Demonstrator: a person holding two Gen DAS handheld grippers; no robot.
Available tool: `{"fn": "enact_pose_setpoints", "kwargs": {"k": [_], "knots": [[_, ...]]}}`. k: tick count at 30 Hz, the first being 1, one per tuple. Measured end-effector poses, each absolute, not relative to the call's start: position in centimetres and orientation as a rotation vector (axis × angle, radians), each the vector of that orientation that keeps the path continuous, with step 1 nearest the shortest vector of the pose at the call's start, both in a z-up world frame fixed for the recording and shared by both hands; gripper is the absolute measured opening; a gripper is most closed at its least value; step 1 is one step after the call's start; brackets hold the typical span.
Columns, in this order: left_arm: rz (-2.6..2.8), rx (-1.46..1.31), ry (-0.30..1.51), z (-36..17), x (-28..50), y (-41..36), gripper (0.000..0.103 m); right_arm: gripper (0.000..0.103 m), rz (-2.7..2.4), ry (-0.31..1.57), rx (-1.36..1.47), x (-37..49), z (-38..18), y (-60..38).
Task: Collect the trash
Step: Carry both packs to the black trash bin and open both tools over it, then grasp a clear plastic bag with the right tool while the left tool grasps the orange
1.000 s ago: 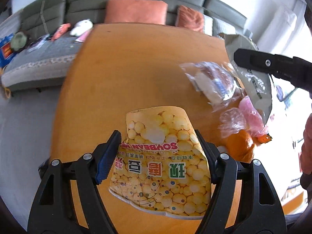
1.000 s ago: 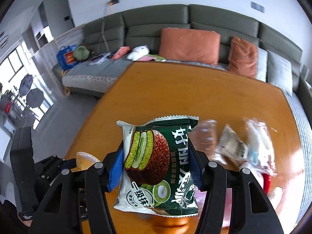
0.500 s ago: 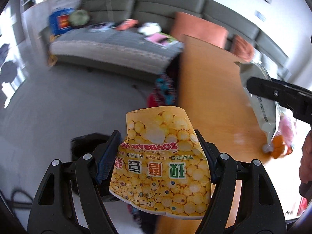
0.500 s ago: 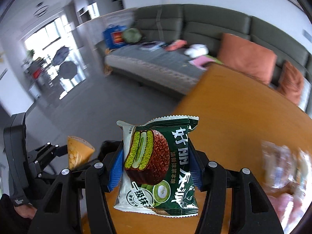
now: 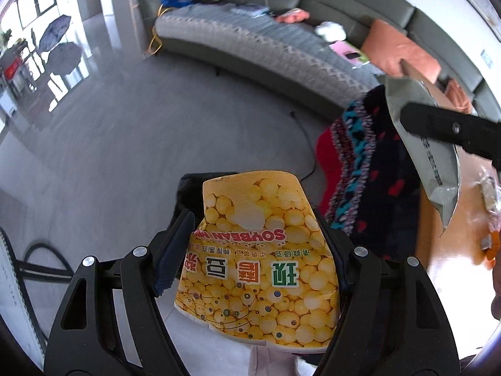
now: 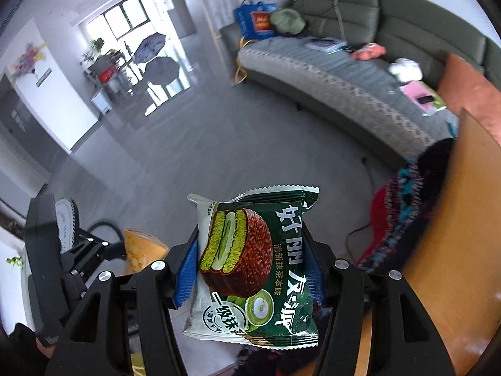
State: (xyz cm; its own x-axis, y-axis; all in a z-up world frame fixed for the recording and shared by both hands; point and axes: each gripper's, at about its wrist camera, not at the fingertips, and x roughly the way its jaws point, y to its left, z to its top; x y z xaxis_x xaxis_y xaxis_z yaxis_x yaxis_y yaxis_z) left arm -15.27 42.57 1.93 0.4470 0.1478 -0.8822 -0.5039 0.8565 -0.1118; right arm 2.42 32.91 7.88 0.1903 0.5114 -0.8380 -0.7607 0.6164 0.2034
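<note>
Left of the wooden table [image 6: 463, 219] the grey floor [image 6: 194, 156] lies open as far as the grey sofa [image 6: 344, 81], giving both grippers wide room to pass. Against the table's near edge hangs a patterned knit garment [image 5: 375, 169], blocking the way on that side, and a thin dark cable [image 5: 305, 138] trails across the floor just left of it. Below the table's edge, a black bin [image 5: 188, 188] sits directly under the yellow soybean packet [image 5: 260, 260].

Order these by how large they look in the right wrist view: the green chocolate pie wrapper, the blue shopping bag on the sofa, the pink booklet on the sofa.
1. Green chocolate pie wrapper, though it is closest to the camera.
2. Blue shopping bag.
3. Pink booklet.
</note>
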Motion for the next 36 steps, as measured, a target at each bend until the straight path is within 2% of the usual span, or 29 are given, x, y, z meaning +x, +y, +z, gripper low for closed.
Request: {"fn": "enact_pose_setpoints", "kwargs": {"k": [2, 3, 8, 13, 22, 36], "knots": [[0.434, -0.391, 1.045, 1.4, -15.1, 43.2, 0.081, 0.064, 0.928, 1.077, -0.298, 2.3, 7.1, 34.9], [0.449, -0.394, 1.051, 1.3, -14.9, 43.7, 0.098, 0.066, 0.927, 1.079, -0.305, 2.2, 6.9, 35.6], [0.463, -0.467, 1.060, 0.5, -15.5, 45.6, 0.097, 0.071, 0.940, 1.015, -0.346, 1.5, 7.5, 37.9], [0.472, -0.556, 1.058, 0.0, -16.1, 46.9, 0.097, 0.071, 0.960, 0.974, -0.360, 1.0, 8.1, 38.8], [0.503, -0.550, 1.026, 1.3, -16.0, 46.3, 0.097, 0.071, 0.948, 0.951, -0.317, 1.5, 9.7, 36.6], [0.316, -0.414, 0.959, 6.3, -9.8, 36.9, 0.097, 0.071, 0.810, 0.882, -0.205, 2.7, 13.8, 24.6]]}}
